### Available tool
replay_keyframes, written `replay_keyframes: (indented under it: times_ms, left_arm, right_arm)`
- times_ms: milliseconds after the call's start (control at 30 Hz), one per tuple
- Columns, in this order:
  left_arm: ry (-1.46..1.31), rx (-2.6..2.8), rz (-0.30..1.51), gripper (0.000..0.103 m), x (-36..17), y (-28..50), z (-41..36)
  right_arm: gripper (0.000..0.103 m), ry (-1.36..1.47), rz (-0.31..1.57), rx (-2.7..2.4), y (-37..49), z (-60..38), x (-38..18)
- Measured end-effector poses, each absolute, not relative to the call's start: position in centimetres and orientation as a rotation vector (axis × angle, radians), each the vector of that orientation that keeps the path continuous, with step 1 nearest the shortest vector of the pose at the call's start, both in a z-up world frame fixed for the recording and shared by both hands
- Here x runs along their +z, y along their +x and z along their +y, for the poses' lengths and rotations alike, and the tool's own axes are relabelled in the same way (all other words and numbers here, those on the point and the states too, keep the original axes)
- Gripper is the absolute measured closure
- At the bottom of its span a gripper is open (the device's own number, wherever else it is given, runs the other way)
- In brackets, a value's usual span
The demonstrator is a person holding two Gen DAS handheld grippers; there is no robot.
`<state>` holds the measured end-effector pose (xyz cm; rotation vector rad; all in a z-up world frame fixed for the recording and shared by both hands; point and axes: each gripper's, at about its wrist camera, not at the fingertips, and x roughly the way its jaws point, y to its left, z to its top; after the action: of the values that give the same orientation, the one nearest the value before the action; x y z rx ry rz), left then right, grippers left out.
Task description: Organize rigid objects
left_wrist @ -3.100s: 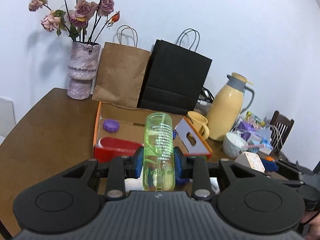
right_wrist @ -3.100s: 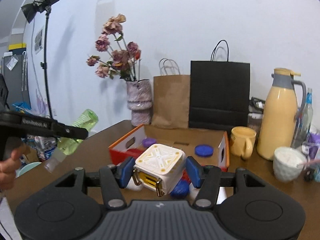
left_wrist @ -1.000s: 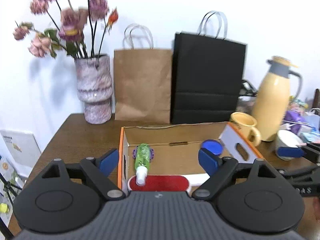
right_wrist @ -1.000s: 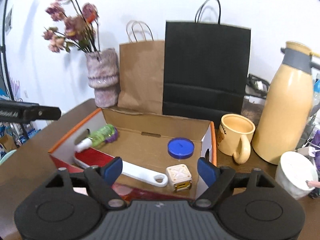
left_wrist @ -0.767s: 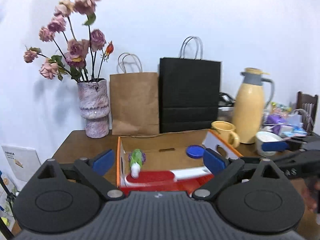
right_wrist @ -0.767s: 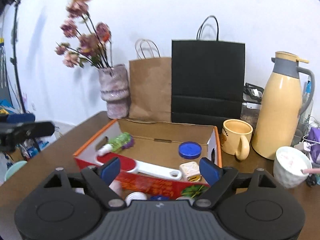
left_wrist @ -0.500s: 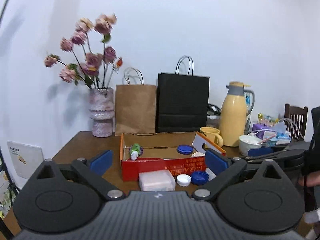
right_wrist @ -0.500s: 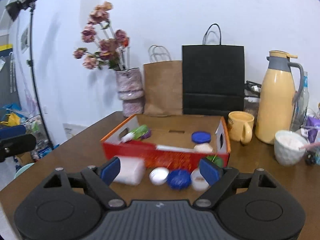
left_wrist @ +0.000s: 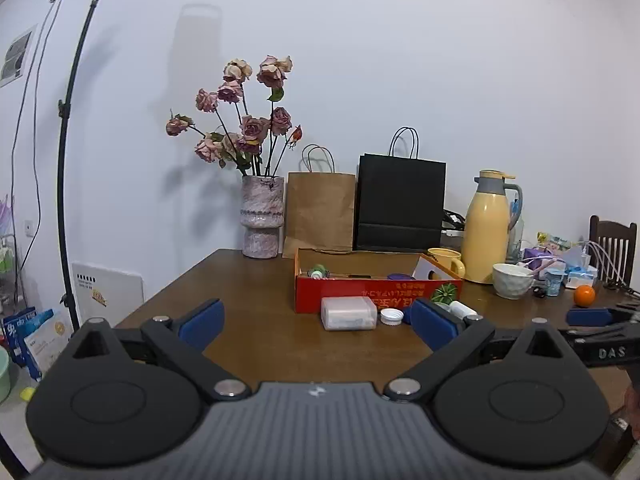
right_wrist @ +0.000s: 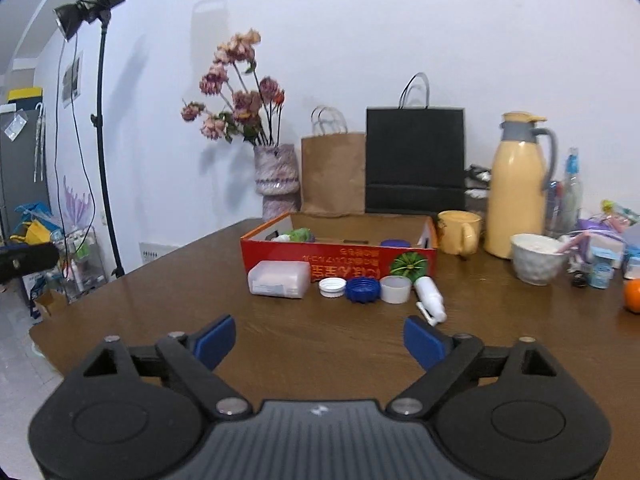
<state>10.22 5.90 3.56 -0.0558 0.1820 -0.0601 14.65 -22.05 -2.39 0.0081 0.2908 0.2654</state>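
A red cardboard box [right_wrist: 280, 258] [left_wrist: 360, 292] stands mid-table, with a green bottle [right_wrist: 298, 235] and a blue lid [right_wrist: 395, 243] inside. Before it lie a clear plastic case [right_wrist: 279, 279] [left_wrist: 348, 313], a white cap [right_wrist: 332, 287], a blue cap [right_wrist: 363, 289], a white cup [right_wrist: 395, 289] and a small white spray bottle [right_wrist: 430, 300]. My left gripper [left_wrist: 316, 322] is open and holds nothing, well back from the box. My right gripper [right_wrist: 318, 342] is still opening, with nothing between its pads; it also shows in the left wrist view [left_wrist: 588, 317].
Behind the box stand a vase of dried roses [left_wrist: 262, 222], a brown paper bag [left_wrist: 320, 210], a black bag [left_wrist: 400, 208], a yellow mug [right_wrist: 460, 232], a yellow thermos [right_wrist: 516, 188] and a white bowl [right_wrist: 536, 258]. An orange [left_wrist: 584, 295] lies right. A light stand [right_wrist: 100, 120] rises left.
Both grippers drew back from the box, where the green bottle and the white cube were left; the whole table front with the loose caps came into view. The right jaws widened.
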Motion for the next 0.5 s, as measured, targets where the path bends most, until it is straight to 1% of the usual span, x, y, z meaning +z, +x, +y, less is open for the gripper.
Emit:
replay_keyframes:
  times_ms: [200,500]
  left_arm:
    - [-0.011,-0.095,0.126,0.001,3.4,7.0,4.6]
    - [0.023,-0.127,0.1,0.0,3.0,4.7,4.7]
  right_arm:
    - [0.008,0.055,0.226,0.261,10.0,-21.9,-3.0]
    - [0.007,0.067,0.152,0.267,6.8,-20.8,-2.1]
